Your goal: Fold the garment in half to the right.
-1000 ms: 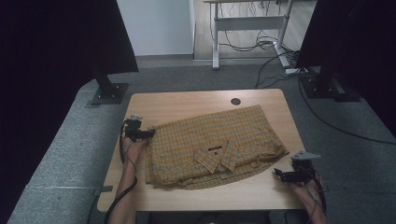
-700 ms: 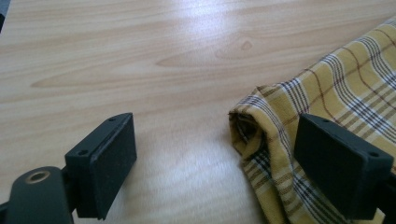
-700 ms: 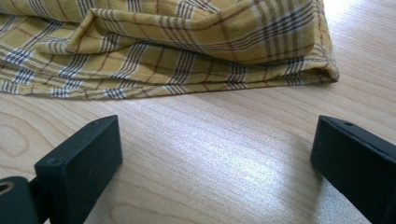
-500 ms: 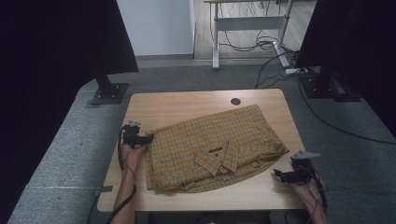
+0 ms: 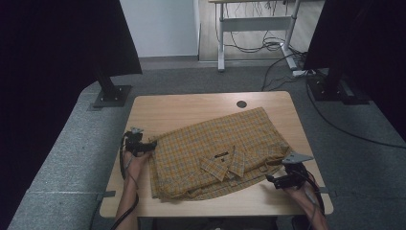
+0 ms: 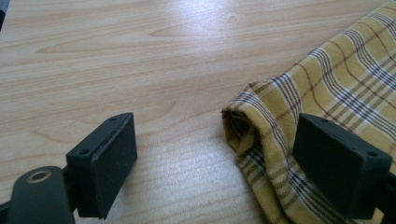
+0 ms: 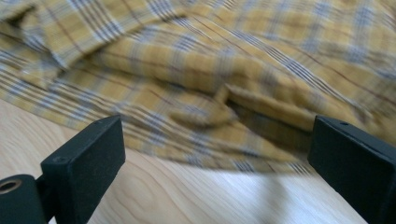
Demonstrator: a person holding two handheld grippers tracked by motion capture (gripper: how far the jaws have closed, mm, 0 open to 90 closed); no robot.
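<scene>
Yellow plaid cotton shirt point(image 5: 218, 155) spread mid-desk, long axis slanting toward the far right corner — left gripper point(image 6: 219, 163) wide astride its folded left-edge corner, right gripper point(image 7: 215, 154) wide, short of its near-right hem.

No text, brand, number or sign can be read anywhere. The yellow checked shirt point(image 5: 215, 153) carries a small dark label point(image 5: 221, 155) at the inside of its collar, seen in the high view, but it is too small to make out any lettering on it.
</scene>
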